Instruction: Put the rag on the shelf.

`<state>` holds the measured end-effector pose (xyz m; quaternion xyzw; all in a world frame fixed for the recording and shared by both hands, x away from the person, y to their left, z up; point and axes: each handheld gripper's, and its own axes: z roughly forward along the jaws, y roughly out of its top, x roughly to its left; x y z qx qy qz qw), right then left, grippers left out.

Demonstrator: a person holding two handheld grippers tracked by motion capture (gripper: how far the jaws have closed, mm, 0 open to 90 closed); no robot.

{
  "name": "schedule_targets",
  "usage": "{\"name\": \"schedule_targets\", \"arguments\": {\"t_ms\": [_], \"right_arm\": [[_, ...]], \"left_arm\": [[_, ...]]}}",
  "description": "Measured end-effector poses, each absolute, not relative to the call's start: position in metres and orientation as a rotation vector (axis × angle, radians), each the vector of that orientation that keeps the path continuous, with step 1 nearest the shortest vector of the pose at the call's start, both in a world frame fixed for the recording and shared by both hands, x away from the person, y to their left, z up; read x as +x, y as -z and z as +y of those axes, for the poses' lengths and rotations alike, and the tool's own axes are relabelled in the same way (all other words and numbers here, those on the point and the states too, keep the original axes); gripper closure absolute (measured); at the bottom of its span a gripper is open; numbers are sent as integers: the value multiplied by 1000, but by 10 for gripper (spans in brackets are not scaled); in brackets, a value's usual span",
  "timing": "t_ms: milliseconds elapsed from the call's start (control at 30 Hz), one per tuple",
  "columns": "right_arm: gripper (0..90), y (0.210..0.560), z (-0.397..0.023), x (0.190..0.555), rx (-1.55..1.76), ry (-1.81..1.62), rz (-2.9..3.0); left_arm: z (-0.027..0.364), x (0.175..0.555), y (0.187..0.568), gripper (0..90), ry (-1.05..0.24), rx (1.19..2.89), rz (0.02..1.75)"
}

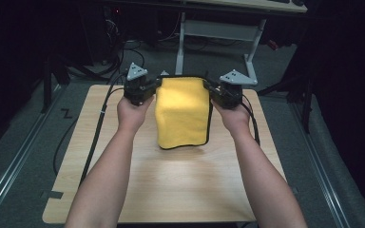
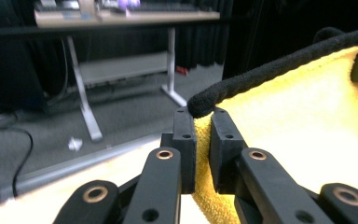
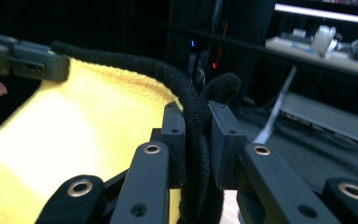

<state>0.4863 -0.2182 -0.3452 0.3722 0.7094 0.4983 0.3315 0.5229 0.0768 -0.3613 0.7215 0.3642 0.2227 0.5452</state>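
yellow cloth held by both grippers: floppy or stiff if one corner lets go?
Likely floppy: the yellow cloth hangs limp between the left gripper and right gripper, its lower edge draping onto the table. Probably light, since corner pinches alone carry it. Its fuzzy pile and thick black hem suggest it won't slip easily.

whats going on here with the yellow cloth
A person holds a two-jaw gripper in each hand and has a yellow cloth with black trim stretched between them above a wooden table. The left gripper pinches one top corner, the right gripper is shut on the bunched black edge at the other. The lower end of the cloth hangs down to the tabletop.
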Motion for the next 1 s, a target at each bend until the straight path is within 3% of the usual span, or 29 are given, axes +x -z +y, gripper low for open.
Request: {"name": "schedule_targets", "arguments": {"t_ms": [267,733,767,800,867,1000], "right_arm": [[782,380,-230,507,1079,-1283,1988],[770,405,-231,512,1125,-1292,2023],[772,406,-231,512,1137,-1301,2022],[778,407,-232,512,1153,-1287,2008],[777,410,-240,513,1196,-1278,1975],[793,417,-235,510,1112,-1231,2040]], "left_arm": [[76,533,397,821,-447,1799,910],[88,539,429,819,-319,1772,987],[89,538,431,828,-356,1778,1038],[95,539,436,896,-389,1784,1103],[115,543,451,898,-261,1715,1174],[115,540,469,898,-290,1794,1167]]}}
